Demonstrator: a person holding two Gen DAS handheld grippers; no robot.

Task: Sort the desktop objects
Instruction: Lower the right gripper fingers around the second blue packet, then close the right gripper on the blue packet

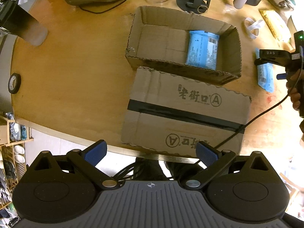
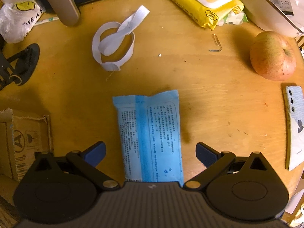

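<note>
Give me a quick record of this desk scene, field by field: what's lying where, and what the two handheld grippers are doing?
surface: round wooden table
open cardboard box: holds one blue plastic packet
flattened cardboard piece: lies in front of the box
second blue plastic packet: on the table, between the right gripper's fingers
right gripper: open, not gripping
left gripper: open, empty
nearby: red-yellow apple, yellow wipes pack, white elastic band, white phone

We saw an apple (image 2: 272, 56) on the wooden table (image 2: 218, 104), with a white phone (image 2: 295, 127) lying camera-side up just below it. A bent paperclip (image 2: 216, 42) lay near a yellow pack of wet wipes (image 2: 201, 1). A looped white strap (image 2: 115, 39) sat further left, and a roll of black tape (image 1: 14, 83) lay at the table's edge.
</note>
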